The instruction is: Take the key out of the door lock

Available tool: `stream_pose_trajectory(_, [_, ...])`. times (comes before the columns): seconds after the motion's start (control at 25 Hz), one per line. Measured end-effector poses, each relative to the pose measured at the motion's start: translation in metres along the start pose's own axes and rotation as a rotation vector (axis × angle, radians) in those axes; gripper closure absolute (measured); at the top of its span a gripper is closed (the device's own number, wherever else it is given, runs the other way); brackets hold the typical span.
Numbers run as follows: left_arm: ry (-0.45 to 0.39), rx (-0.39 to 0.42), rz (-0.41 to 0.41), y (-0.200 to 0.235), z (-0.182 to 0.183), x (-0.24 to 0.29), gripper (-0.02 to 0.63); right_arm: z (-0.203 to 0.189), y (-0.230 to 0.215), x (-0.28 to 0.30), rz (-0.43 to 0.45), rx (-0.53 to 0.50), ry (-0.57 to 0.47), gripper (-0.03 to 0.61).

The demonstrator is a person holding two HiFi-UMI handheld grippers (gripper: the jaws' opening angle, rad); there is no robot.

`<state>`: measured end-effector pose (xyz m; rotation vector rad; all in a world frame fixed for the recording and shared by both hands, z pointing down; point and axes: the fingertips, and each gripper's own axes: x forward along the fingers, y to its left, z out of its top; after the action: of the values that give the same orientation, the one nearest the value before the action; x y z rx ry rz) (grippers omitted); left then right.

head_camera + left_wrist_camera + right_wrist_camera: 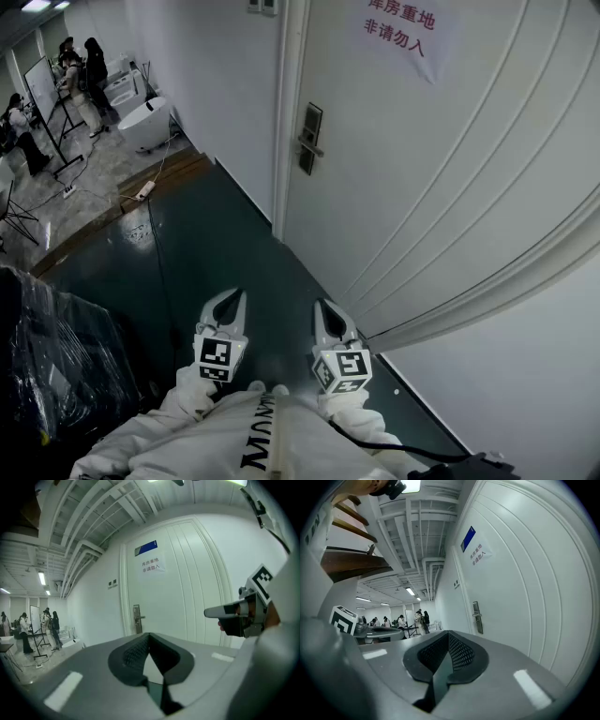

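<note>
The white door (441, 159) stands ahead and to the right, with a dark lock plate and lever handle (310, 138) near its left edge. At this distance no key can be made out in the lock. Both grippers hang low in front of me, well short of the door, and nothing is between their jaws. My left gripper (232, 294) has its tips together, and my right gripper (327, 305) is shut too. The lock plate (137, 618) is small and far beyond the left gripper (149, 635). It also lies far ahead of the right gripper (449, 633), to the right, as the lock plate (476, 617).
A paper sign (403, 28) hangs high on the door. A white bathtub (145, 122) and several people by a whiteboard (42, 89) are far left. A power strip (143, 191) lies on the floor. A dark plastic-wrapped bulk (56, 356) stands close on my left.
</note>
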<state>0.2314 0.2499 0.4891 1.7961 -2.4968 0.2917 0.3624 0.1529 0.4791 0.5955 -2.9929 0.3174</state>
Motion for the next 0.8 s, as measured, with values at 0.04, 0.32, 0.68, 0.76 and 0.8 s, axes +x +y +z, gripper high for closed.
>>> stream_pose_trajectory(0.04, [-0.001,0.001,0.000,0.000,0.000,0.000,0.614,0.000,0.000,0.000,0.000,0.000,0.000,0.580])
stream_pose_trajectory(0.32, [0.001,0.012,-0.012,-0.011,0.004,0.003,0.614,0.001,-0.008,-0.004,-0.006,0.015,0.000,0.580])
stream_pose_trajectory(0.68, [0.020,0.003,-0.017,-0.026,-0.002,0.009,0.614,-0.004,-0.016,-0.009,0.032,0.059,0.010,0.578])
stream_pose_trajectory(0.76, [0.023,0.001,-0.015,-0.030,-0.004,0.009,0.614,-0.004,-0.019,-0.012,0.033,0.068,0.008,0.578])
stream_pose_trajectory(0.8, [0.025,0.000,-0.015,-0.032,-0.004,0.009,0.614,-0.005,-0.021,-0.014,0.035,0.068,0.008,0.578])
